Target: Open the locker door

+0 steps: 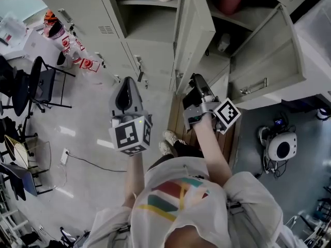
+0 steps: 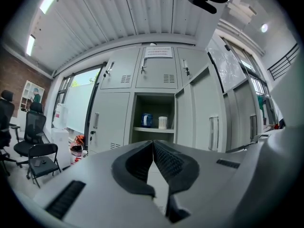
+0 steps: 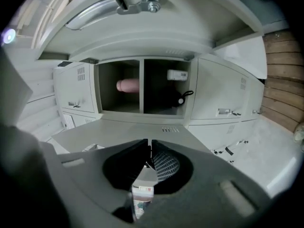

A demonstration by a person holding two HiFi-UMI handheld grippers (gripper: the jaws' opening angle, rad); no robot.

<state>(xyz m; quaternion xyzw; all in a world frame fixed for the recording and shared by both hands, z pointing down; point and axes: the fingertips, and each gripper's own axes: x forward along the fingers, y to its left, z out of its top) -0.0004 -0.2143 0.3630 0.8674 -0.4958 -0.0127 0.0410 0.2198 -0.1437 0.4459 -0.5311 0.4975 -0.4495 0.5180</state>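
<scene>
Closest up, the person's white T-shirt (image 1: 176, 200) with its coloured stripes fills the bottom of the head view, and both arms reach out level toward the grey lockers. Left gripper (image 1: 127, 84) is clenched on nothing: its own view shows the ribbed pads meeting at the tips, no gap, nothing between (image 2: 153, 144). Right gripper (image 1: 195, 80) is pinched together and empty as well (image 3: 148, 148), and it hovers just beside the lower edge of the locker door (image 1: 195, 32). That door already stands swung out, baring a shelf with a blue container (image 2: 146, 120) and a white cup (image 2: 163, 122). Further right a second door (image 1: 264, 61) with a bar handle (image 1: 253, 88) hangs open too, a pink thing (image 3: 128, 84) showing inside. My call: the opening looks done for these two. If another door is wanted, the next move needs jaws spread, then closed on a handle or door edge. For writing, a paper notice (image 2: 158, 52) sits on an upper locker, print too small to read; the marker cube (image 1: 132, 133) carries only black-and-white squares.
</scene>
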